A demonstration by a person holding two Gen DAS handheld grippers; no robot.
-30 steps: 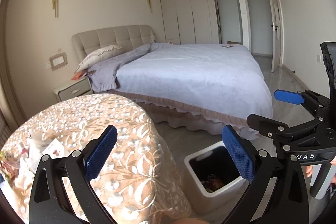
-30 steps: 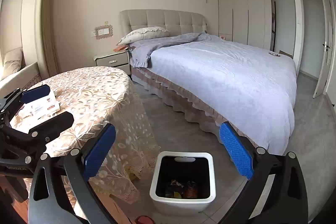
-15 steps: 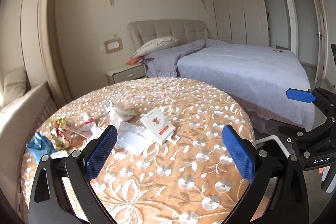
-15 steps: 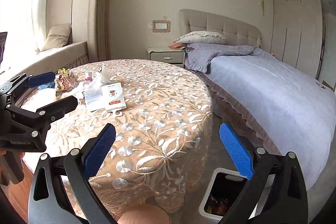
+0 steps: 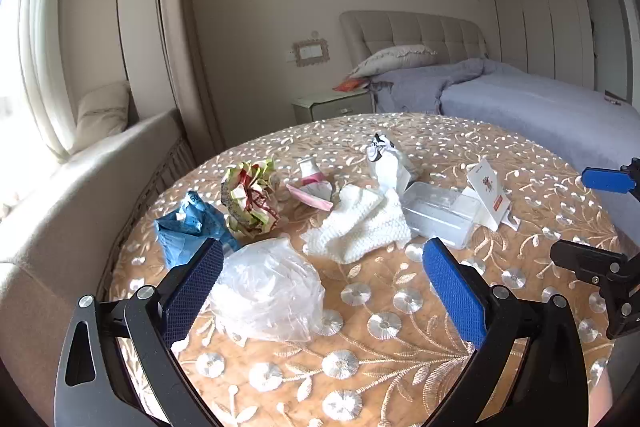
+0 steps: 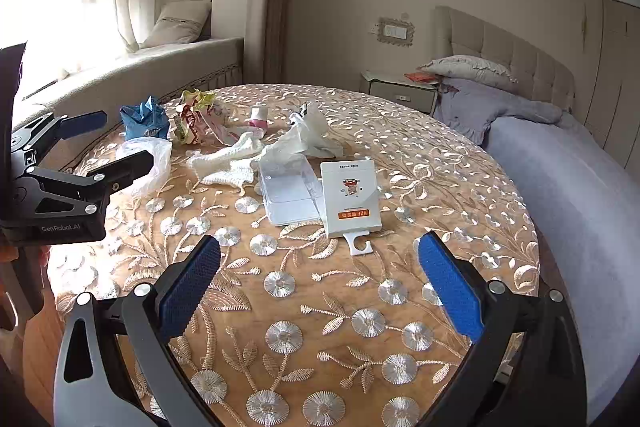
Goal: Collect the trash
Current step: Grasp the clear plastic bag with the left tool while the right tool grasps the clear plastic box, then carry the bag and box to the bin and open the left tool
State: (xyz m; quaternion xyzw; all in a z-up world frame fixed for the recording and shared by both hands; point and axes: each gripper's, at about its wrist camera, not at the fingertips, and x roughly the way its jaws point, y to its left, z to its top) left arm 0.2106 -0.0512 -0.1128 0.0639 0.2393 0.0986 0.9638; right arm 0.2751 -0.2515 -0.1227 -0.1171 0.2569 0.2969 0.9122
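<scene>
Hovering over the round table (image 5: 400,379), the left gripper (image 5: 320,291) has its blue pads spread wide and grips nothing; a crumpled clear plastic bag (image 5: 268,291) lies on the cloth between the fingers, close by the left pad, though contact cannot be told. The right gripper (image 6: 320,287) is likewise wide open and empty above a bare patch of the embroidered tablecloth (image 6: 340,327).

The trash sits in a loose cluster on the table. In the left wrist view, taking the plastic bag as the clock's centre, a blue crumpled wrapper (image 5: 188,223) lies at ten o'clock, a green and red crumpled wrapper (image 5: 250,199) at twelve, just beside the blue one, and a pink and white tube (image 5: 312,183) at one o'clock. A white knitted cloth (image 5: 364,223) is at two o'clock, with a clear plastic box (image 5: 436,215) touching its right edge. Past the box, a white card (image 5: 490,187) with an orange label leans tilted against it. A white tissue pack (image 5: 388,159) stands behind the cloth.

In the right wrist view the white card (image 6: 351,193) lies at twelve o'clock from the gripper, overlapping the clear plastic box (image 6: 286,193). The left gripper enters that view at nine o'clock.

A bed (image 6: 560,167) stands at three o'clock, beyond the table edge.
</scene>
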